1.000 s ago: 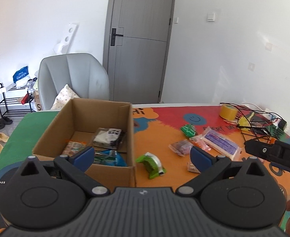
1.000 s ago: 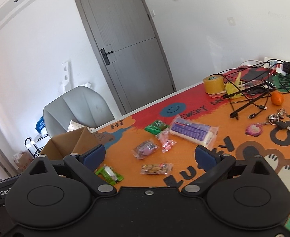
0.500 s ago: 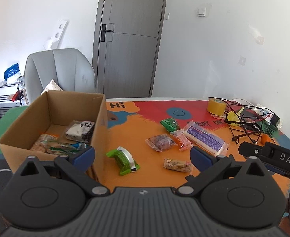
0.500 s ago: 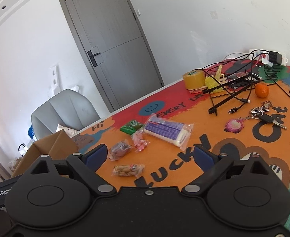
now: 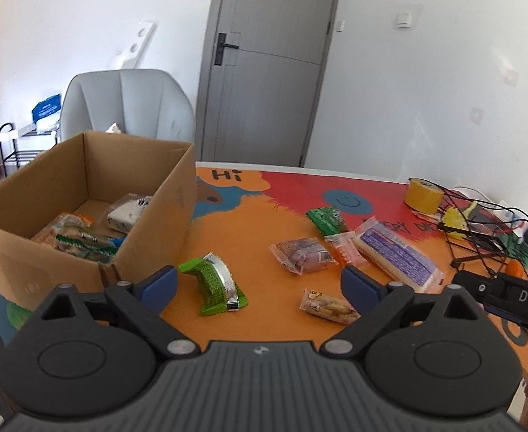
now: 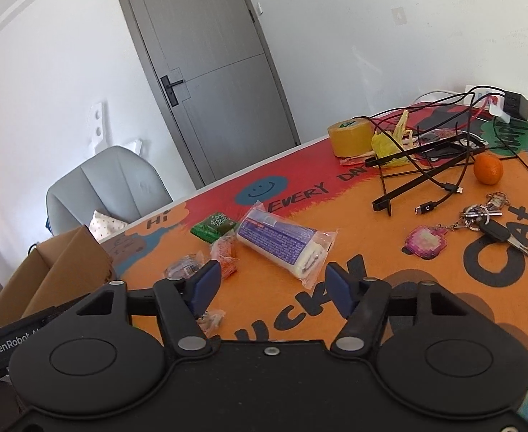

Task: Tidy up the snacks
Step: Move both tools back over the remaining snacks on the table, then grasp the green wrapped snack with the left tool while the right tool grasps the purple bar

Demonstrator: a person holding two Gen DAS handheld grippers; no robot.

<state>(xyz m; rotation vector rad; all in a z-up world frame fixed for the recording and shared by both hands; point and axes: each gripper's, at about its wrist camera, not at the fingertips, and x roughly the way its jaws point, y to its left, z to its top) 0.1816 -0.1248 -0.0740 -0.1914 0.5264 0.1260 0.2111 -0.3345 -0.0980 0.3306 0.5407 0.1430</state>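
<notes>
Both views sit lower and closer to the snacks than a second ago; the door fills less of each frame. Left tool (image 5: 258,284) has just been closing a little and its jaws stay wide, nothing gripped; the green wrapped snack (image 5: 213,284) lies on the worktop (image 5: 264,216) between them at lower centre, not touched. Right tool (image 6: 269,280) has just been closing noticeably, jaws about half apart, nothing between the pads; it is aimed at the long white-and-purple pack (image 6: 283,244) at frame centre.

Cardboard box (image 5: 84,194) at left of the left view, open top, several packets inside, exact count unclear. Its near corner stands just beside the left blue pad (image 5: 157,282).

Loose snacks on the worktop, six counted: green wrapped snack, small tan packet (image 5: 330,306) by the right pad, brown-purple packet (image 5: 301,255), orange-pink packet (image 5: 345,248), flat green packet (image 5: 327,219), long pack.

Right of the right view: one yellow tape roll (image 6: 350,136), one orange (image 6: 487,168), one key bunch (image 6: 487,221) with pink tag, tangled black cables (image 6: 426,165), charger block at the far edge. One grey chair (image 5: 127,104) behind the box, one grey door (image 5: 264,61). Right tool's body juts in at the right edge of the left view.
</notes>
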